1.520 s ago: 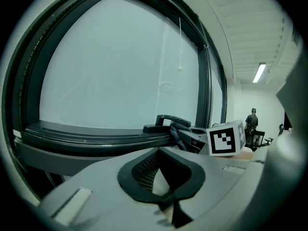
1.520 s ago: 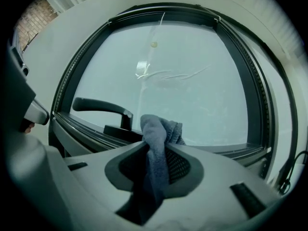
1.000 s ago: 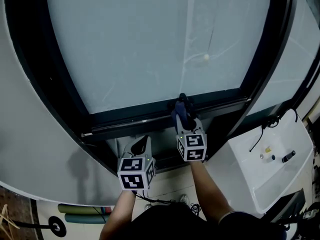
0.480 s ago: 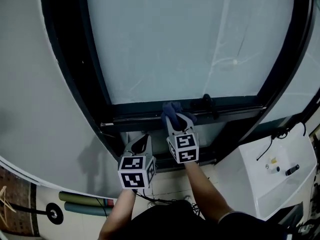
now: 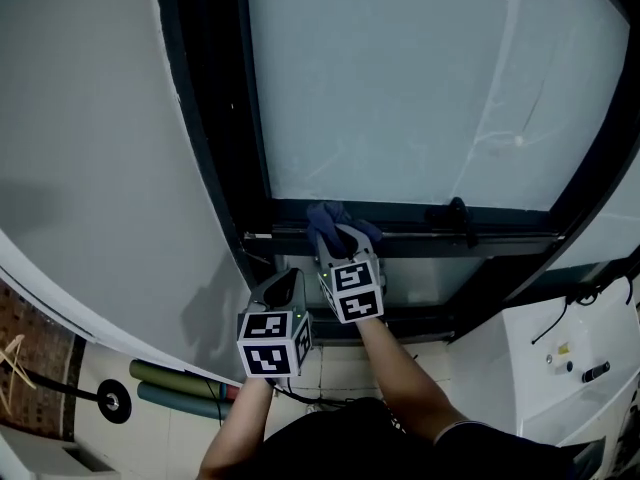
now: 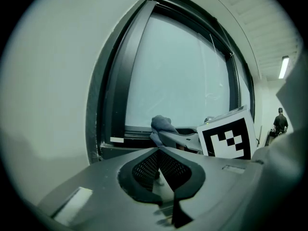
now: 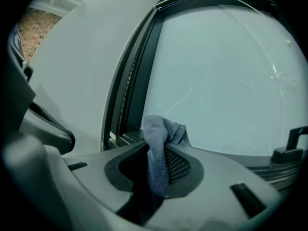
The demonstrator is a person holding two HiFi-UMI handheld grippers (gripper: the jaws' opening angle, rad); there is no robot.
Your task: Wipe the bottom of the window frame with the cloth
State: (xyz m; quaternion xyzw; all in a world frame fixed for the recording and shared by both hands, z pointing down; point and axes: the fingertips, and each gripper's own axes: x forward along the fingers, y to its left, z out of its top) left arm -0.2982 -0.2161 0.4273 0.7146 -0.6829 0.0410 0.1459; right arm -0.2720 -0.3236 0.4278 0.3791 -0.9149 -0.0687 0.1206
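Two grippers are held in front of a dark window frame [image 5: 400,240]. The right gripper [image 5: 340,230] is placed at the centre of the head view, with its tips against the bottom rail of the frame. A blue cloth [image 5: 325,215] is bunched at those tips and is pressed onto the rail, close to the frame's lower left corner. In the right gripper view, the right gripper [image 7: 162,150] is seen with its jaws clamped on the cloth [image 7: 155,129]; part of the fabric sticks up above the jaws and part hangs down between them. The glass pane [image 7: 231,71] fills the upper right of that view, and a black window handle [image 7: 288,146] is visible at the right edge.

The left gripper [image 5: 285,280] is held lower in the head view, below the rail and just to the left of the right gripper, clear of the frame. In the left gripper view, the left gripper [image 6: 159,150] is seen with its jaws drawn together, and nothing is held between them. Beyond them, the cloth [image 6: 161,124] is seen on the rail, with the right gripper's marker cube [image 6: 226,138] just to its right.

A grey wall [image 5: 100,168] occupies the left of the head view. A white unit [image 5: 560,358] is located in the lower right corner.
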